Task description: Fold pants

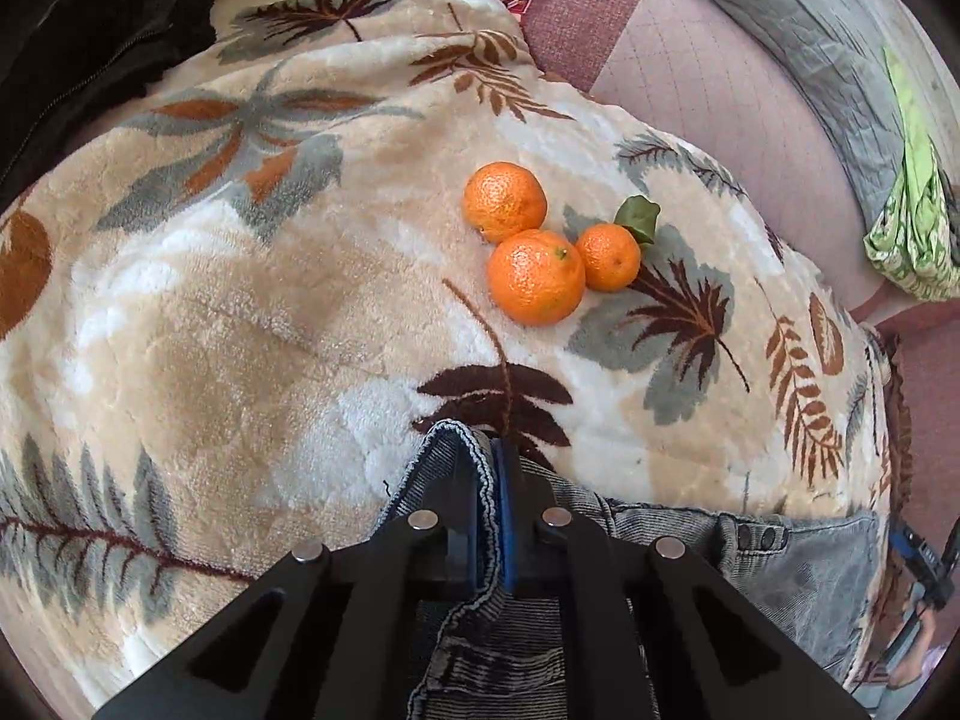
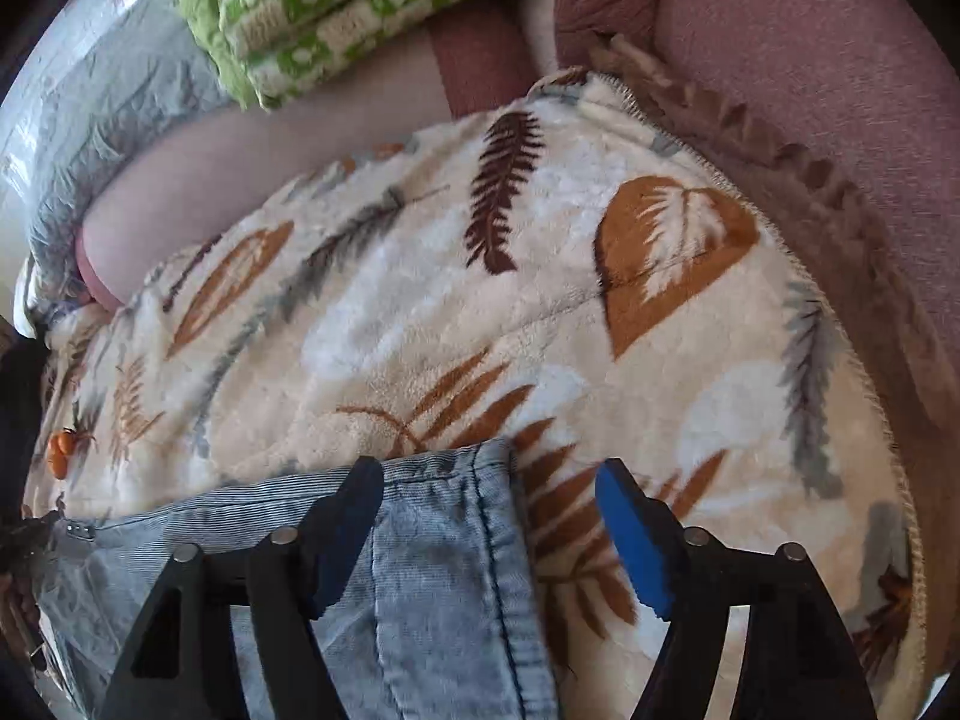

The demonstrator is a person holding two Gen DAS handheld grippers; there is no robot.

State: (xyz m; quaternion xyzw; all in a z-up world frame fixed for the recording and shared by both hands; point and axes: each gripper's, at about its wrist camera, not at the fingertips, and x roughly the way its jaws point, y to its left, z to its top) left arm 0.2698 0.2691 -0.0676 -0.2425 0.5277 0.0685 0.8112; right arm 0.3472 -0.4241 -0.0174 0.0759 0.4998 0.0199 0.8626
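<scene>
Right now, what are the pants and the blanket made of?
Pants: looks like light-wash denim, matte, fine ribbed weave, dark stitched seam, metal rivets. Blanket: probably plush synthetic fleece, soft nap with slight sheen, leaf print, stitched edge.

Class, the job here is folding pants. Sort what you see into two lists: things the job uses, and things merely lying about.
Job:
denim pants
left gripper, jaws shut on the hem
right gripper, jaws open

Lying about:
three tangerines
leaf-print blanket
green patterned cloth
</scene>
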